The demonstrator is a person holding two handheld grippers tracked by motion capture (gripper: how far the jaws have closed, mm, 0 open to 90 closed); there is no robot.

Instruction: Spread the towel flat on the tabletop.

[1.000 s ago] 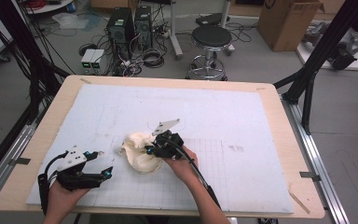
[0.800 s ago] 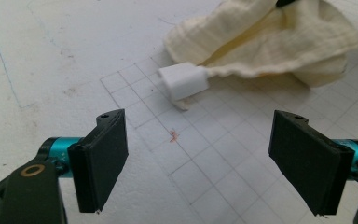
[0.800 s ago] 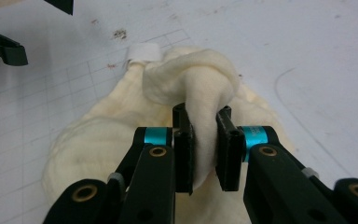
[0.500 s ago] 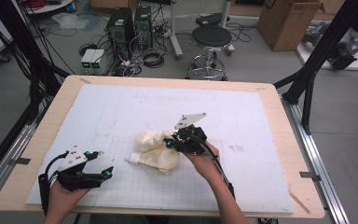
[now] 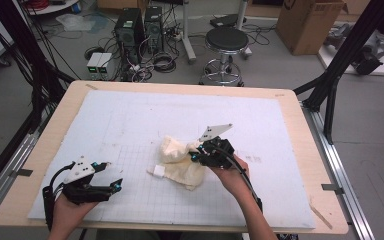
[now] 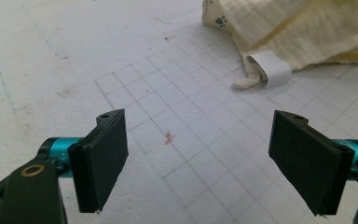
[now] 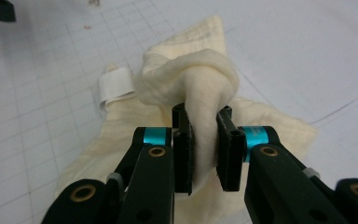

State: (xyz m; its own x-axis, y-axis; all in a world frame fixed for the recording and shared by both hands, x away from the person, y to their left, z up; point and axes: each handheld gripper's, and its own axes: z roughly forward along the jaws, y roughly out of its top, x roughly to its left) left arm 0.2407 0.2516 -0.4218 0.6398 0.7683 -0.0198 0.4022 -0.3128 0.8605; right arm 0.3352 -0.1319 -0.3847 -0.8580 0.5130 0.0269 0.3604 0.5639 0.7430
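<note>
A fold of the cream cloth is pinched between the closed jaws of the right gripper; the fabric is bunched into a loop just beyond the fingertips, and the rest is spread on the mat beneath and behind them. A white tag is seen on the cloth's edge, to the left of the jaws in the right gripper view. In the high view the right gripper is held at the cloth's right side, near the middle of the table.

The left gripper is held with its jaws wide apart and nothing between them; bare gridded mat and a small reddish mark are seen between the fingertips. Beyond them, well ahead and to the right, the cloth is seen with its curled white tag and a small paw print on one corner. No writing can be read on the tag.

The white mat is laid on a wooden table. Farther off, on the grey floor, a black stool, computer towers with tangled cables, and a cardboard box are seen.
</note>
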